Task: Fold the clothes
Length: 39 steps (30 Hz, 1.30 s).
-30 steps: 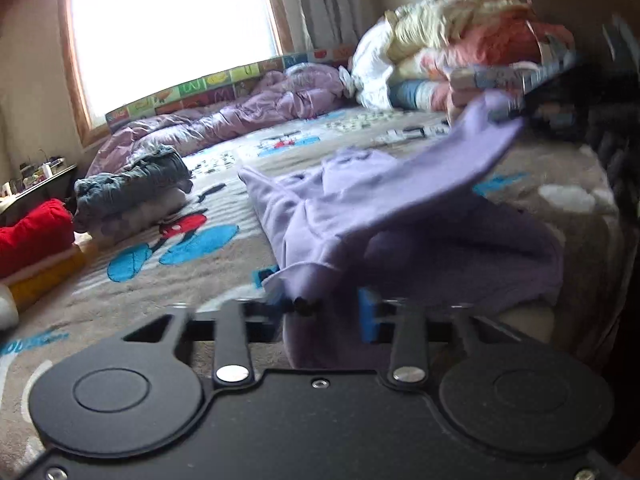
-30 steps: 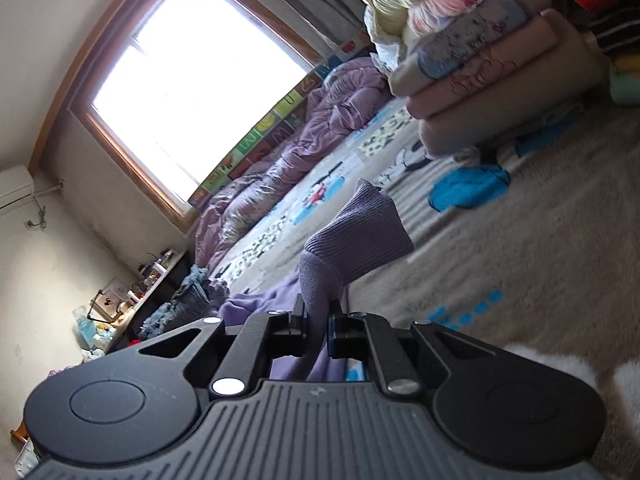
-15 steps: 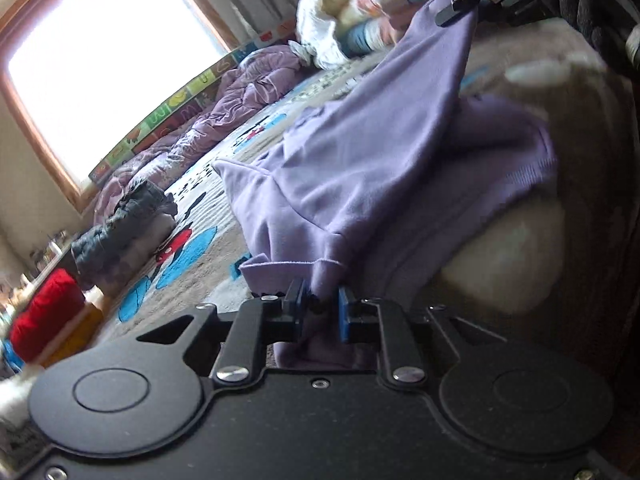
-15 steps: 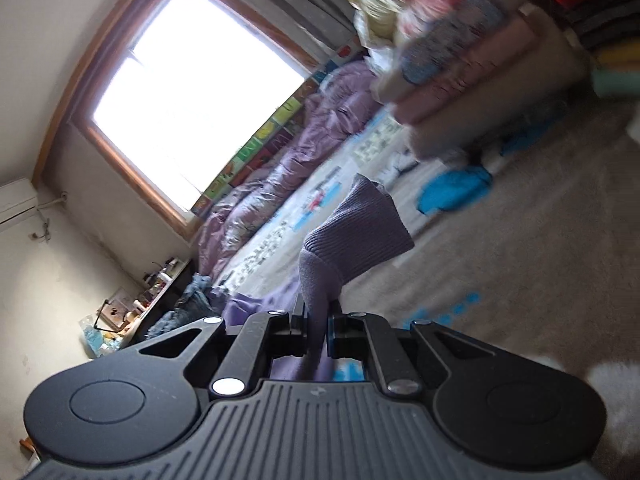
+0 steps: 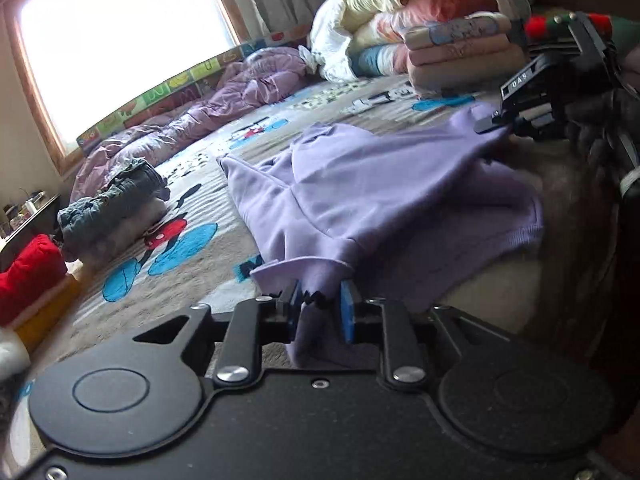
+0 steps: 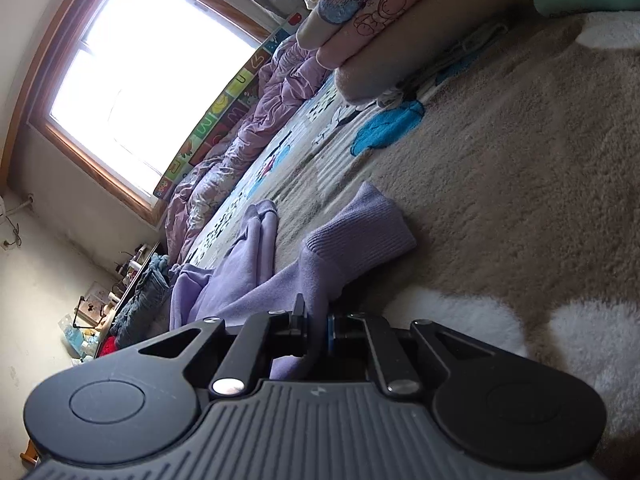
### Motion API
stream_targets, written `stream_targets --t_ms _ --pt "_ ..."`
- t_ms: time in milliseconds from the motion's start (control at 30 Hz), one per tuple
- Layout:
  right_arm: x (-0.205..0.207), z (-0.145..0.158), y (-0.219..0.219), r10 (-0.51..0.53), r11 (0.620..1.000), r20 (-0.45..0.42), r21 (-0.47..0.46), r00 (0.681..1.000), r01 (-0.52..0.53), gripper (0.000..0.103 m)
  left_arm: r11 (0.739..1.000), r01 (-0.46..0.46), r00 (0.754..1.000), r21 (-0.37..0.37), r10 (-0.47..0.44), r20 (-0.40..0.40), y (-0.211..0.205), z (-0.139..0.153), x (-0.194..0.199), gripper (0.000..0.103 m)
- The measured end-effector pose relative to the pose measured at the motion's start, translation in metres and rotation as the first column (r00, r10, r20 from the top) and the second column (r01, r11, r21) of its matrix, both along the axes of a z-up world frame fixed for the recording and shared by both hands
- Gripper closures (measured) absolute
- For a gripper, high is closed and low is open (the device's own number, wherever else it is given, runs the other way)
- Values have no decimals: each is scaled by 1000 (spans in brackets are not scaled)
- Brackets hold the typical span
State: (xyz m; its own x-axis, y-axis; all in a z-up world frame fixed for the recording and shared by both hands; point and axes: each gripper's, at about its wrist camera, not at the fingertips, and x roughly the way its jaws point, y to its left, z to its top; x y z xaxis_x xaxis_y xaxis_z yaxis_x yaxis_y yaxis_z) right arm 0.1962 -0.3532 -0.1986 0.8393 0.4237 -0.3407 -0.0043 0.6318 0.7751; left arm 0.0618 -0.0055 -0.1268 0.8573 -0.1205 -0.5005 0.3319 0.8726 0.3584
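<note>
A lilac sweatshirt [image 5: 392,184] lies spread on the patterned bed blanket [image 5: 168,280]. My left gripper [image 5: 320,312] is shut on the sweatshirt's near hem, low over the blanket. My right gripper [image 6: 318,328] is shut on a sleeve just behind its ribbed cuff [image 6: 360,224], which rests on the blanket. In the left wrist view the right gripper [image 5: 504,120] holds the sleeve at the garment's far right. The rest of the sweatshirt [image 6: 224,272] trails to the left in the right wrist view.
A stack of folded bedding [image 5: 448,52] stands at the back right. A crumpled purple quilt [image 5: 224,108] lies under the window. Folded jeans [image 5: 116,196] and red and yellow items [image 5: 28,272] sit at the left. The bed edge is at the right.
Both grippers have come down with the sweatshirt. The lifted sleeve and body now lie flatter on the blanket, and the cuff rests on it.
</note>
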Motion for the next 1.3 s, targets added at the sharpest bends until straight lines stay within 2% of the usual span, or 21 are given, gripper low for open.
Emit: stream_targets --t_ms 67,133,167,233,267,300,367,433,467,567,633,700,800,867,900,1000,1100,1167,1200,1233,1300 --pt "0 1 -1 5 1000 -1 -16 1000 -5 90 999 12 1000 -41 -12 -15 2 4 0 60" --pt "-1 2 -2 5 1000 -3 -11 1000 -5 87 991 6 1000 -131 -8 -19 8 11 -2 60" --pt "-2 3 -2 -6 1000 -11 -21 1000 5 84 977 -4 1000 -214 -3 -29 18 16 1 60" --pt "-10 11 -3 -29 998 -6 -51 1000 28 77 927 -35 999 -374 17 -50 40 27 6 60" --pt "-16 17 -4 -44 997 2 -70 999 44 67 892 -75 997 -446 52 -64 56 31 10 60" --pt "-21 23 -4 -59 994 9 -89 998 60 62 859 -120 992 -497 89 -86 70 31 15 60" --pt "-40 42 -1 -94 985 57 -139 994 101 56 795 -212 977 -568 152 -152 94 28 25 69" --pt "-58 57 5 -74 979 102 -184 992 92 56 727 -289 957 -623 198 -213 116 24 34 70" --pt "-65 63 10 -52 977 116 -199 992 75 56 715 -299 953 -632 198 -227 119 23 37 72" --pt "-78 74 38 108 978 116 -189 987 -85 56 717 -321 945 -619 201 -258 115 19 45 74" --pt "-82 77 64 220 966 80 -155 972 -206 54 683 -344 935 -645 184 -303 118 16 55 74" --pt "-83 76 106 361 928 23 -112 932 -357 50 613 -373 918 -696 136 -372 130 9 68 74" --pt "-93 81 172 486 856 -20 -189 874 -481 48 445 -425 890 -788 44 -455 157 -10 80 74" --pt "-94 83 209 524 819 -48 -245 851 -518 41 380 -438 880 -814 -5 -476 161 -18 84 74" --pt "-94 84 222 518 808 -62 -293 853 -512 39 347 -445 874 -825 -30 -484 163 -22 85 74" --pt "-86 75 241 470 818 -101 -325 877 -475 39 246 -468 857 -849 -106 -503 169 -35 91 74" --pt "-87 71 240 441 828 -72 -352 895 -436 50 158 -475 849 -866 -177 -498 174 -43 90 74" --pt "-88 69 234 437 834 -59 -349 898 -428 60 114 -473 846 -874 -219 -486 181 -40 86 74" --pt "-88 68 231 429 841 -54 -340 902 -420 60 98 -476 841 -874 -240 -485 179 -43 85 74" --pt "-87 66 229 430 845 -49 -329 901 -422 61 91 -478 835 -874 -260 -484 176 -45 85 74" --pt "-88 63 227 440 843 -42 -325 897 -429 64 118 -470 826 -875 -292 -483 163 -46 92 74"
